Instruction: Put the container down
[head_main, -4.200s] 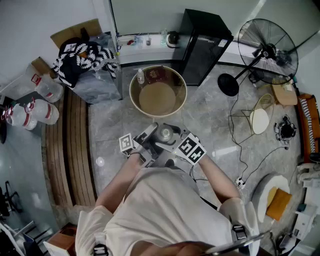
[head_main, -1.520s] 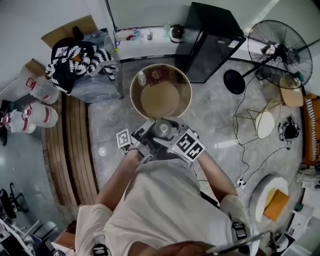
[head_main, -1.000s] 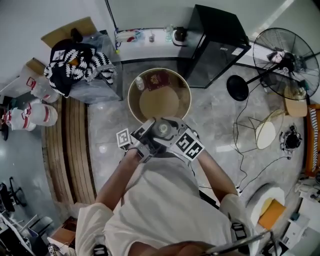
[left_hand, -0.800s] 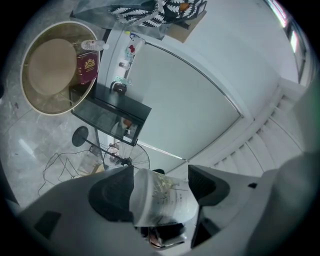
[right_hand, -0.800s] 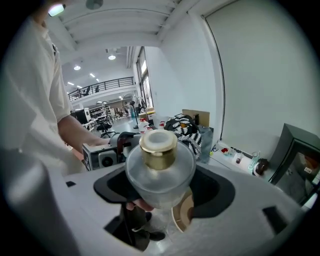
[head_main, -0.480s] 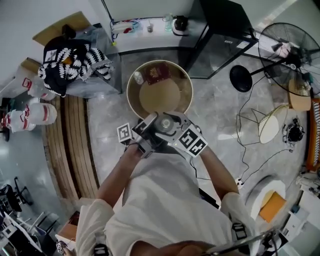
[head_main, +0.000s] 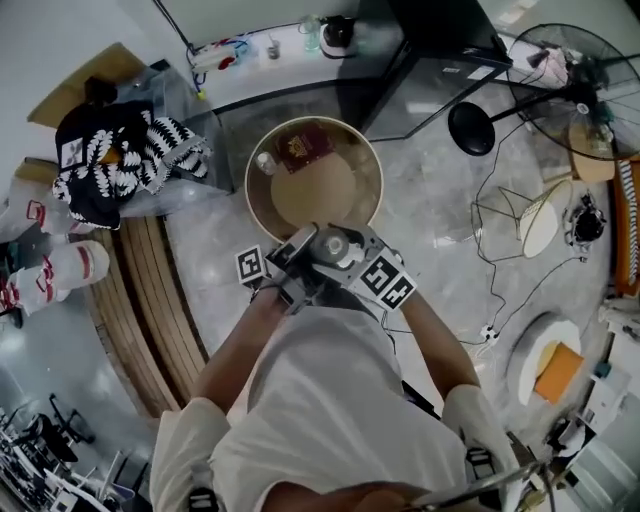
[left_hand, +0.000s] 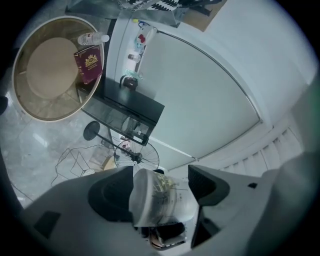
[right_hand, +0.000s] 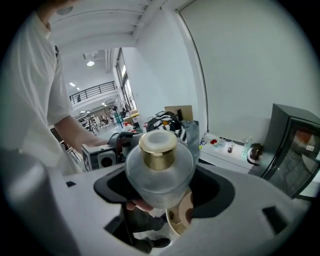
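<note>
Container (head_main: 330, 244) is held in the air between both grippers, at the near rim of the round table (head_main: 256, 205), resting on nothing. It is clear-bodied with a gold cap, and the cap is turned up toward the head view. Left gripper (left_hand: 160, 194): jaws partly closed with the container between the pads. The printed side wall is pressed against the left pad and sits very close to the right pad, where contact can't be confirmed. Right gripper (right_hand: 162, 187): jaws set wide and closed on the container's round body, which fills most of the gap between the dark pads, with the gold cap facing that gripper's camera. In the head view the two grippers are seen meeting at the container from the left and the right, marker cubes outboard. On the table, a red booklet (head_main: 303, 143) is lying at the far side with a small bottle (head_main: 265, 163) just left of it, both well apart from the container. A black cabinet (head_main: 430, 60) stands on the floor far right of the table, and a standing fan (head_main: 575, 60) farther right.
</note>
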